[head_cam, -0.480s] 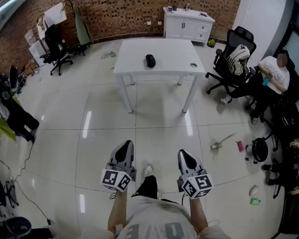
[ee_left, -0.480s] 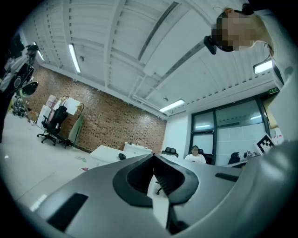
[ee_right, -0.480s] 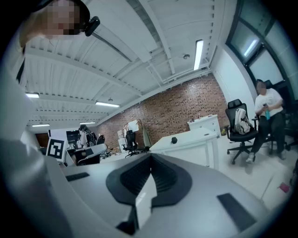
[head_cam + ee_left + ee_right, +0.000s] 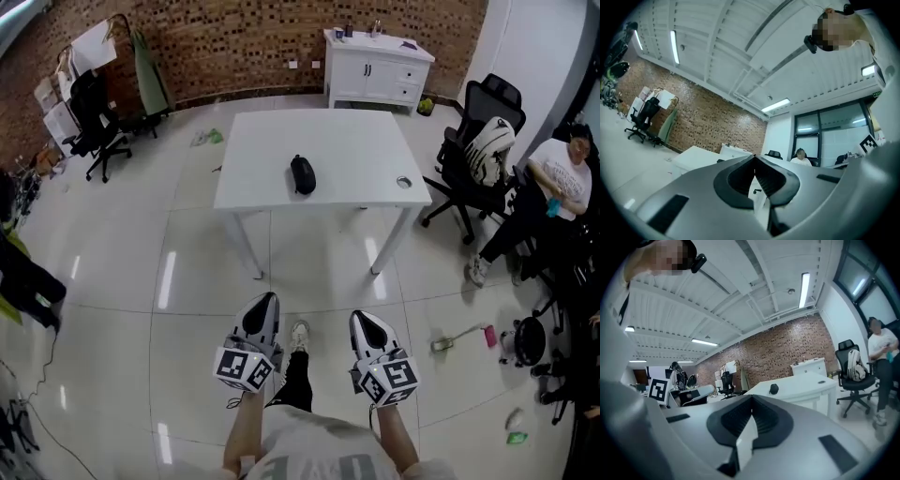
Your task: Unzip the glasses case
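A black glasses case (image 4: 302, 174) lies near the middle of the white table (image 4: 366, 178), well ahead of me across the floor. In the right gripper view the glasses case (image 4: 774, 389) shows as a small dark lump on the far table (image 4: 806, 386). My left gripper (image 4: 266, 302) and right gripper (image 4: 361, 320) hang side by side over the tiled floor, short of the table, both shut with nothing between their jaws. In the left gripper view the left gripper (image 4: 754, 157) points level toward the table (image 4: 693, 157); the case is hidden there.
A black office chair (image 4: 478, 141) with a white backpack stands right of the table, and a seated person (image 4: 562, 183) is beyond it. A white cabinet (image 4: 377, 67) is against the brick wall. Another chair (image 4: 89, 117) stands at the left. Small items litter the floor at right (image 4: 459, 337).
I have stepped closer to the table: it and the glasses case sit lower and larger in the head view. Both grippers stay shut and side by side.
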### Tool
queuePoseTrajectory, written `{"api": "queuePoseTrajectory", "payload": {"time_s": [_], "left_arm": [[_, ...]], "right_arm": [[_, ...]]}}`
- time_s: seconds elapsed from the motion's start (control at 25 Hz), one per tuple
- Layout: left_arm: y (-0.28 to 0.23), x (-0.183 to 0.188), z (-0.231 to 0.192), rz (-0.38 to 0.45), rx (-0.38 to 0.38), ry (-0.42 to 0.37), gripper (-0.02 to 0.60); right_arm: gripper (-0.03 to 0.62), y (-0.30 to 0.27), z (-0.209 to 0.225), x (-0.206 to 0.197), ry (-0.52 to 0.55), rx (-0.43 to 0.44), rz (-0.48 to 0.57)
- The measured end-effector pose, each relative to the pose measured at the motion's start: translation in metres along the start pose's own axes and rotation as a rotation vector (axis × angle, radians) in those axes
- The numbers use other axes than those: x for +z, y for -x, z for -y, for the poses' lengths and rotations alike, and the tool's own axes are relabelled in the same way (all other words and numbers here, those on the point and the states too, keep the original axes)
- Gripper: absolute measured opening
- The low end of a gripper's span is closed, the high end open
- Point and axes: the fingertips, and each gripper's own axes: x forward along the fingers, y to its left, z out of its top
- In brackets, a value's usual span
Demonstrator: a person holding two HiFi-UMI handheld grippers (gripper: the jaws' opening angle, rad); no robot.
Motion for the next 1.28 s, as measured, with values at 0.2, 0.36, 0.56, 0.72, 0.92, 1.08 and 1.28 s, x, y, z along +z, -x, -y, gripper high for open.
{"api": "queuePoseTrajectory", "payload": {"time_s": [0.2,0.36,0.56,0.72,0.92,1.08,1.28], "left_arm": [[-0.159,0.044,-0.109,-0.024,-0.061,-0.029,0.003],[-0.243,0.053,-0.159,-0.038,-0.082,-0.012,0.003],[-0.297,0.016,-0.190,-0.123,-0.069,0.041,0.003],[-0.353,-0.023,-0.212,-0.200,-0.028,0.044,0.003],[-0.399,-0.047,-0.232,-0.253,0.038,0.063,0.003],[-0.435,-0.041,-0.237,-0.241,0.021,0.049,0.003],[-0.489,-0.048,-0.249,-0.305,-0.073,0.028,0.003]], "right_arm": [[0.000,-0.190,0.032,0.061,0.009,-0.005,-0.036],[0.000,-0.287,0.067,0.070,0.005,-0.035,-0.086],[0.000,-0.357,0.107,0.038,0.016,-0.046,-0.217],[0.000,-0.400,0.147,-0.003,0.019,-0.002,-0.362],[0.000,-0.443,0.164,-0.032,0.056,0.111,-0.523],[0.000,-0.464,0.173,-0.043,0.044,0.153,-0.599],[0.000,-0.478,0.164,-0.052,0.046,0.227,-0.684]]}}
